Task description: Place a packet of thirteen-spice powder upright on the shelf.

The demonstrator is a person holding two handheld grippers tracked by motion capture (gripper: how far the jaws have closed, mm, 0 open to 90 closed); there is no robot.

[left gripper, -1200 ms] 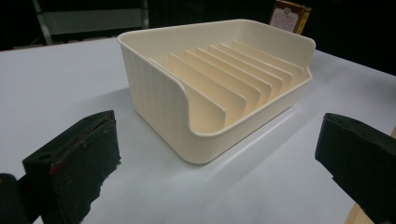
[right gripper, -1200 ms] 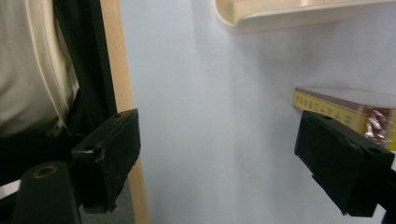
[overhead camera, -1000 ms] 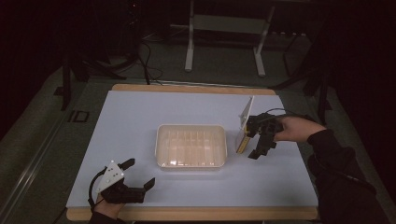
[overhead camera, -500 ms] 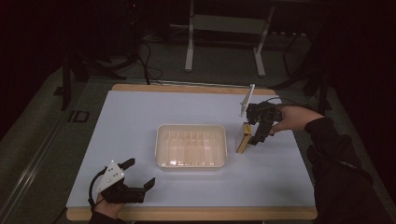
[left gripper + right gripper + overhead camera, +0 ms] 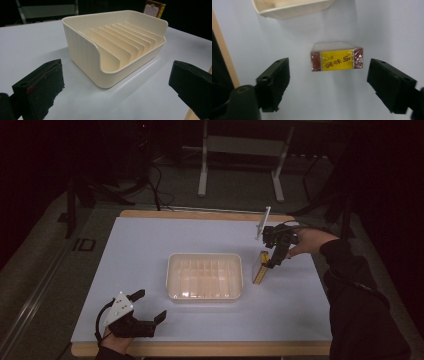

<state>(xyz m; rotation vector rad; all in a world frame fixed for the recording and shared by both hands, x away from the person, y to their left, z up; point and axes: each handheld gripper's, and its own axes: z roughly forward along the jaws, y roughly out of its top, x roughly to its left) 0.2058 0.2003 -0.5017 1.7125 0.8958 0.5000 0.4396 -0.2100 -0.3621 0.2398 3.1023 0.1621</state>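
Note:
A cream plastic tray (image 5: 205,276) with upright dividers sits in the middle of the white table (image 5: 150,240). Just right of it a small red and yellow box (image 5: 260,267) stands on edge. My right gripper (image 5: 276,251) hovers over the box, open; in the right gripper view the box (image 5: 337,59) lies between and beyond the spread jaws of that gripper (image 5: 337,82), untouched. My left gripper (image 5: 150,305) rests near the table's front left corner, open and holding nothing. In the left gripper view the left gripper (image 5: 112,85) faces the tray (image 5: 117,45), with the box (image 5: 153,7) behind it.
The table's wooden edge (image 5: 200,349) runs along the front. A metal stand (image 5: 240,145) and cables lie on the dark floor beyond the far edge. A corner of the tray (image 5: 292,7) shows at the top of the right gripper view.
My right gripper has drawn back from beside the box toward the far side and now hangs over it. The box, the tray and the left gripper have stayed put.

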